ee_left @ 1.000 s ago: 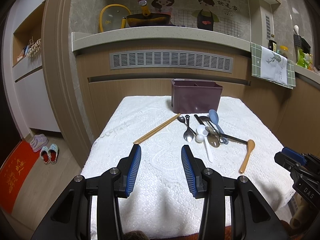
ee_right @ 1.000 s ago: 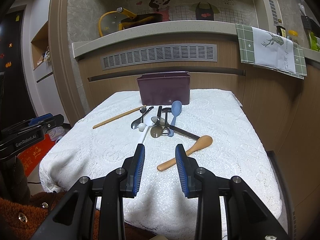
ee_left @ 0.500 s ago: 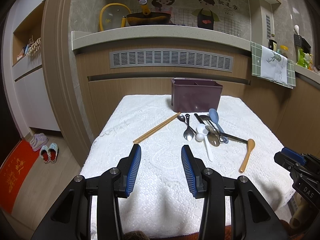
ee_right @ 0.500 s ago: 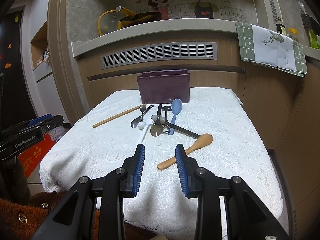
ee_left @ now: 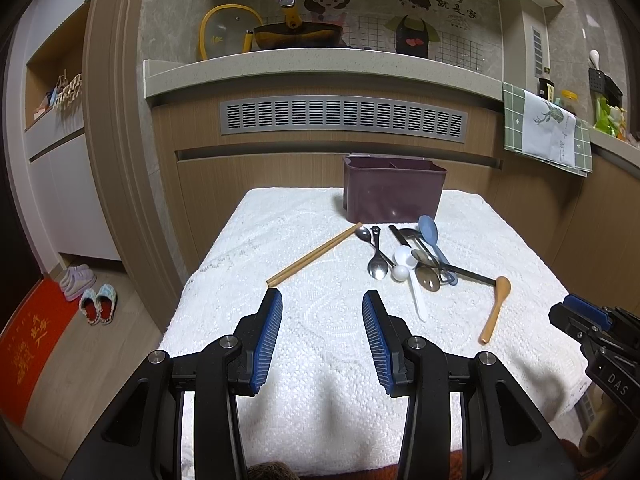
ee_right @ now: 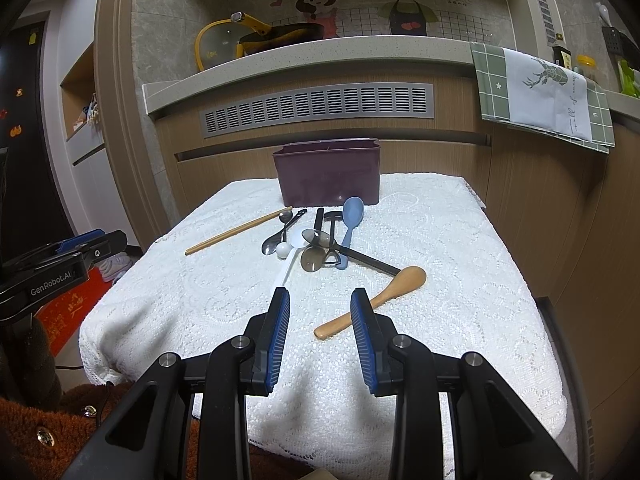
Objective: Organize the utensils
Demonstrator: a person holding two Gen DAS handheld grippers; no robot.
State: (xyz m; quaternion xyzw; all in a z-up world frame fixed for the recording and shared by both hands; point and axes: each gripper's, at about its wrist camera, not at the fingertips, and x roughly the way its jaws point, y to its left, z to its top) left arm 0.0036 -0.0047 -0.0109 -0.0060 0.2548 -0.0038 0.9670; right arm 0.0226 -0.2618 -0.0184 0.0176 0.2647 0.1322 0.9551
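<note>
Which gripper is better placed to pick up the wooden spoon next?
Right. The right gripper is open with the wooden spoon lying just ahead, near its right finger. The left gripper, also open, faces bare tablecloth; the spoon lies off to its right.

My utensils (ee_right: 316, 246) lie heaped flat at 12 o'clock, purple bin (ee_right: 330, 174) upright just beyond, wooden spoon (ee_right: 376, 298) at 1 o'clock.
</note>
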